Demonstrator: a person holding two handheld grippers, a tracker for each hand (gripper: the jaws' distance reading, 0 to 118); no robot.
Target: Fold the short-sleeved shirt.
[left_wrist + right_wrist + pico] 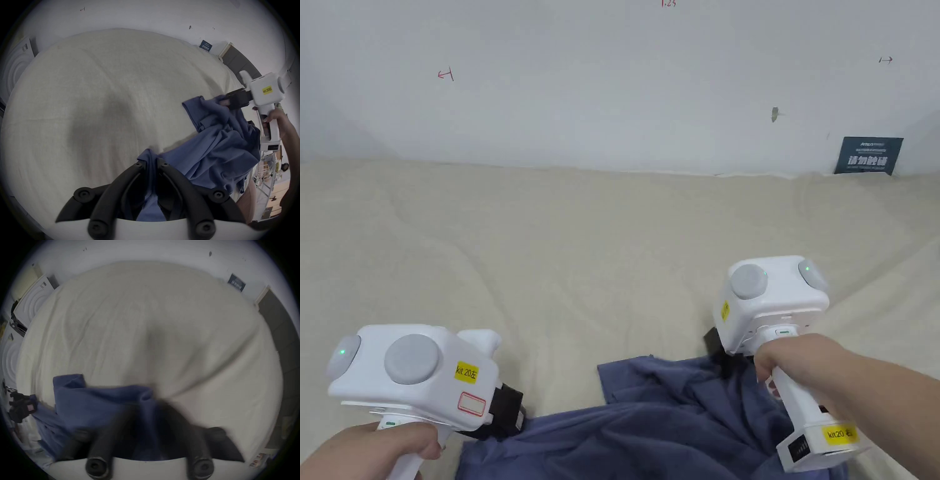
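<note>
One crumpled blue short-sleeved shirt [650, 419] lies on one cream cloth-covered surface [581, 250], at the edge nearest the person, and two white handheld grippers with black jaws hold it, one at each end.

At the shirt's left end, the left gripper [151, 164] has its two jaws drawn close together with a fold of blue fabric pinched between them, as the left gripper view shows. In the head view the same tool [509, 412] sits at the garment's left corner, held by one hand [369, 447].

The shirt runs with its long axis left to right between the two tools, bunched and wrinkled along the way; one short sleeve [194, 110] sticks out from the bunch, its open cuff pointing away from the person.

At the shirt's right end, the right gripper [151, 404] has blue cloth gathered between its jaws; the picture is blurred, but the jaws look closed on the fabric. The second hand [800, 365] grips its handle just above the shirt.
</note>
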